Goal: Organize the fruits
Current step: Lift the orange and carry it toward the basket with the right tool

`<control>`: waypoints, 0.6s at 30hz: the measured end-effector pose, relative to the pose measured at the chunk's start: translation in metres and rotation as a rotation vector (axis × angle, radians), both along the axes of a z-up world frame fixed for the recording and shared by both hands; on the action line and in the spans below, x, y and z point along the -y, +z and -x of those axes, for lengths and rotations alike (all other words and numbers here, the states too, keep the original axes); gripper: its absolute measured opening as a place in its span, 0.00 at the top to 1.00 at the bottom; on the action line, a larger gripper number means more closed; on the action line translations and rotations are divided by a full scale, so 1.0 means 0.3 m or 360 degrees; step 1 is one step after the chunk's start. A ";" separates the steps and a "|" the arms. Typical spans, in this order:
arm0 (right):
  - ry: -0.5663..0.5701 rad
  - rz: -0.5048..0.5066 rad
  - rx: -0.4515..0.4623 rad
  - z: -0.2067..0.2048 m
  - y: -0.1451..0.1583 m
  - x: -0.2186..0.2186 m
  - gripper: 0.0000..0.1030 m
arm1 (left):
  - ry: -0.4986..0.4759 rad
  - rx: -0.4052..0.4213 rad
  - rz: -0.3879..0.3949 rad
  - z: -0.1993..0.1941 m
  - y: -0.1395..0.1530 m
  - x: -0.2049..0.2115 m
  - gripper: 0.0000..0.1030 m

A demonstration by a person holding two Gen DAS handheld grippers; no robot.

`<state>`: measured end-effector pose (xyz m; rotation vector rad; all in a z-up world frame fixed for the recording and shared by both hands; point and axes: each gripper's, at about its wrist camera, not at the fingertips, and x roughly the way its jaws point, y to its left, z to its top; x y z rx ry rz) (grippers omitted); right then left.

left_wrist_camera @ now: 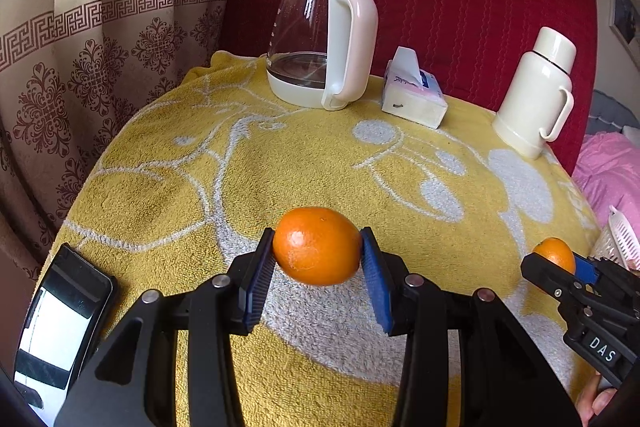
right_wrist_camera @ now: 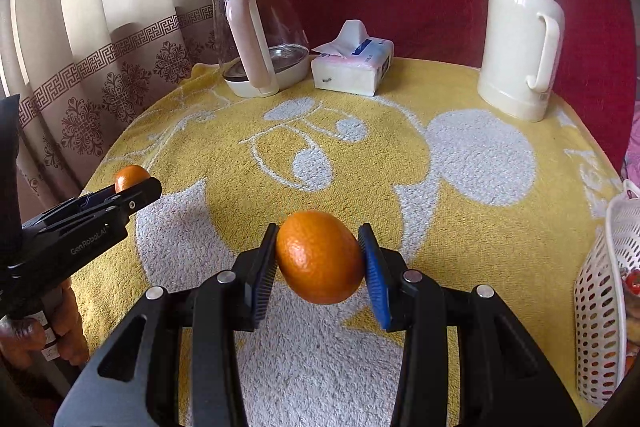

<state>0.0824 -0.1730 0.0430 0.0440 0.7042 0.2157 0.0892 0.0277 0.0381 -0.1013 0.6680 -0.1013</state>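
Left claw (left_wrist_camera: 318,247): clamped on an orange (left_wrist_camera: 318,246), lifted clear of the towel (left_wrist_camera: 160,195).
Right claw (right_wrist_camera: 320,257): clamped on a second orange (right_wrist_camera: 320,257), basket (right_wrist_camera: 600,291) to its right, likely destination.

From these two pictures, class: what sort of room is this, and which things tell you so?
Most likely a bedroom or living room at home. A patterned curtain hangs beside a table under a yellow towel, which carries a glass kettle, a tissue pack and a cream thermos.

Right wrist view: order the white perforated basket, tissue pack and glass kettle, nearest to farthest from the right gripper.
1. White perforated plastic basket, right edge, closest to the right gripper.
2. White tissue pack, back centre.
3. Clear glass kettle with pink handle, back left.
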 end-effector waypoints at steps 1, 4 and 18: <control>-0.0002 -0.0005 0.0003 0.010 0.001 0.004 0.60 | -0.0003 0.0004 0.0000 0.002 0.002 0.003 0.59; -0.0005 -0.0017 0.0008 0.041 0.007 0.010 0.60 | -0.0014 0.0016 -0.0002 0.011 0.009 0.012 0.59; -0.0137 -0.0090 0.0114 0.187 0.078 0.111 0.60 | -0.0159 0.0056 -0.0029 0.075 0.027 0.115 0.59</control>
